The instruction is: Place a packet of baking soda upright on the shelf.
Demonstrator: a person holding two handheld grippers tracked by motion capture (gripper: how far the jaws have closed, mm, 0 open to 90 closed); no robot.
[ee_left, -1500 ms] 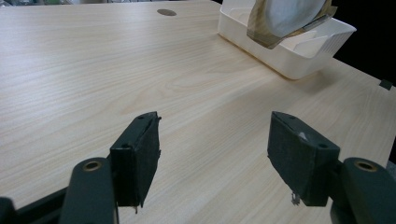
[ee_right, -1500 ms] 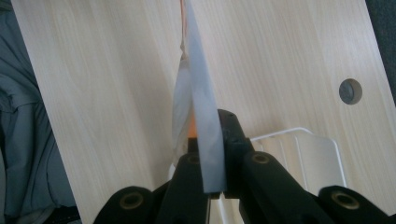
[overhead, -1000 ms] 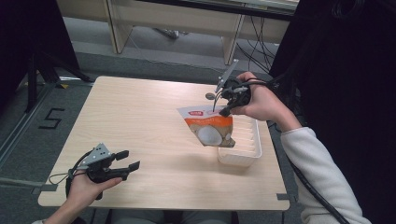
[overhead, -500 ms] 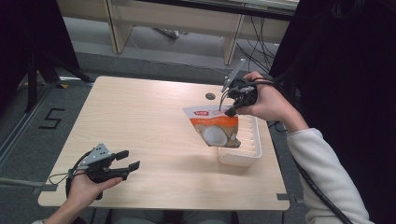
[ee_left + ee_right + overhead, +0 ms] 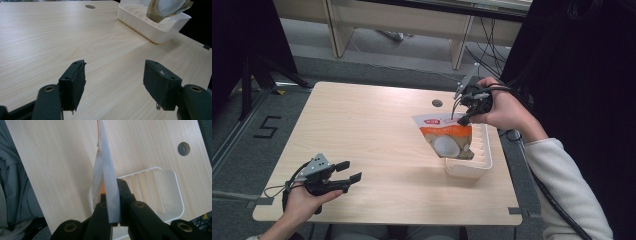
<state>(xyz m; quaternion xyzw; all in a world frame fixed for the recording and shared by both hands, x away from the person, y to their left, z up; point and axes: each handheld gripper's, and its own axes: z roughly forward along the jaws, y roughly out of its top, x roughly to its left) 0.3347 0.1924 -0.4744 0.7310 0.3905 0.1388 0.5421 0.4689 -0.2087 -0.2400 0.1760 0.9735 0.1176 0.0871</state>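
Observation:
An orange and white snack pouch (image 5: 446, 136) with a coconut picture hangs over the white ribbed tray (image 5: 482, 165) at the table's right side. My right gripper (image 5: 463, 118) is shut on the pouch's top corner; in the right gripper view the pouch's (image 5: 106, 170) edge runs up between the closed jaws above the tray (image 5: 162, 192). My left gripper (image 5: 348, 171) stands open near the table's front left, nothing between its fingers (image 5: 73, 82). The left gripper view has the pouch's bottom (image 5: 167, 8) dipping into the tray (image 5: 150, 27).
The light wooden table (image 5: 362, 130) has a round cable hole (image 5: 437, 103) behind the tray. Desk legs and cables stand on the floor beyond the far edge. A taped number 5 (image 5: 267, 127) marks the floor at left.
My right gripper has carried the pouch a little to the right, so that it now hangs over the tray. The left gripper has stayed in place.

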